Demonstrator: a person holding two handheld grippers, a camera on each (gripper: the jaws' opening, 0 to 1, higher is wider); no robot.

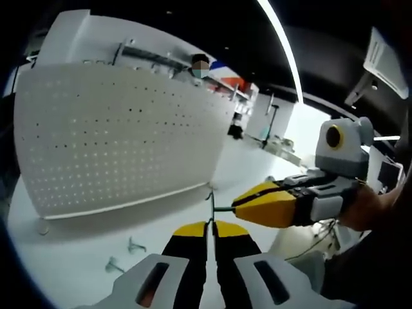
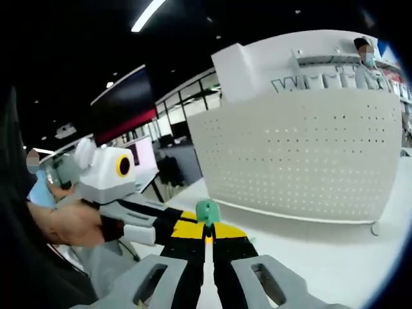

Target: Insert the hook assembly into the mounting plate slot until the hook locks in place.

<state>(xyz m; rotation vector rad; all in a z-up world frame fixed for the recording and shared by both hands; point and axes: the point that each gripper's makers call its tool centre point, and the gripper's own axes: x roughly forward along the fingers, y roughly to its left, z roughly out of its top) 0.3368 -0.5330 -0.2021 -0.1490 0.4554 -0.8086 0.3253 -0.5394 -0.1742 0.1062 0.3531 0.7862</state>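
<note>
Now both grippers pinch the small green metal hook (image 1: 210,205) above the table, in front of the white perforated mounting plate (image 1: 116,141): left gripper (image 1: 210,225) clenched, right gripper (image 1: 235,205) too. Better align its tip squarely with one slot before pushing.

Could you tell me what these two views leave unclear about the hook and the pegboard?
- Hook: left gripper view, a thin green wire, mostly hidden between both grippers' jaws; shape unclear.
- Hook's green end: right gripper view, the rest is covered by jaws.
- Pegboard slot: holes too small to tell which is targeted.
- Spare hooks: small, blurred.
</note>
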